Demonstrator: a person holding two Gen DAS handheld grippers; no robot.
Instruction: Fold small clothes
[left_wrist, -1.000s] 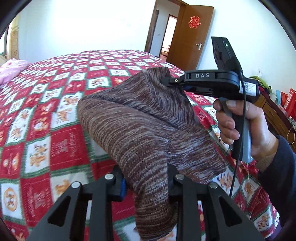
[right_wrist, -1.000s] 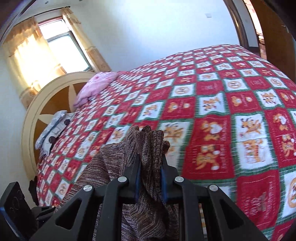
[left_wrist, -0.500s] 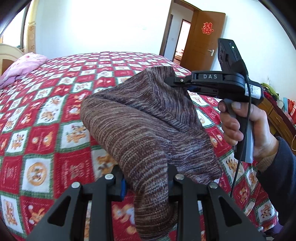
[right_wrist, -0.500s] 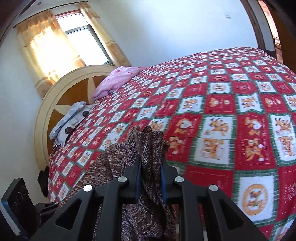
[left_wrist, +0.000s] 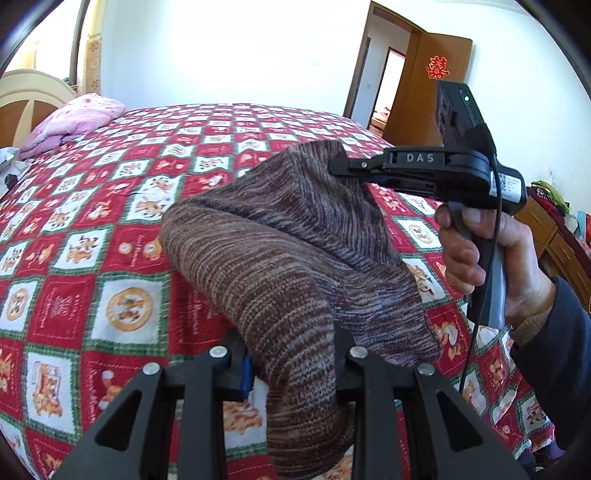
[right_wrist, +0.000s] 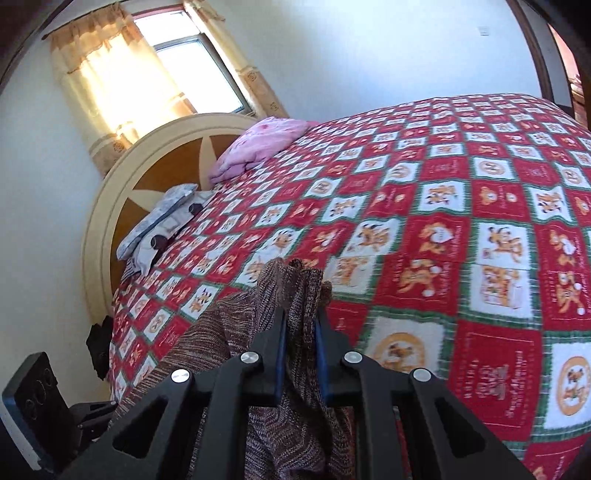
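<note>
A brown marled knit garment (left_wrist: 280, 236) hangs in the air above the red patterned quilt (left_wrist: 110, 184), stretched between both grippers. My left gripper (left_wrist: 291, 354) is shut on a thick bunched fold of it at the near end. The right gripper (left_wrist: 340, 166), held by a hand (left_wrist: 480, 258), grips the far upper corner. In the right wrist view the right gripper (right_wrist: 301, 317) pinches gathered knit (right_wrist: 229, 332) between its blue pads, its jaws closing tighter on the fabric. The cloth sags between the two grips.
The quilt (right_wrist: 480, 221) covers a wide bed. A pink pillow (left_wrist: 74, 122) and a grey patterned pillow (right_wrist: 159, 221) lie by the round headboard (right_wrist: 147, 166). An open wooden door (left_wrist: 424, 92) is at the back right, a wooden cabinet (left_wrist: 546, 229) beside the bed.
Both grippers have carried the knit garment sideways over the bed, and the headboard end has come further into view. Both grips have held; the right jaws have narrowed slightly.
</note>
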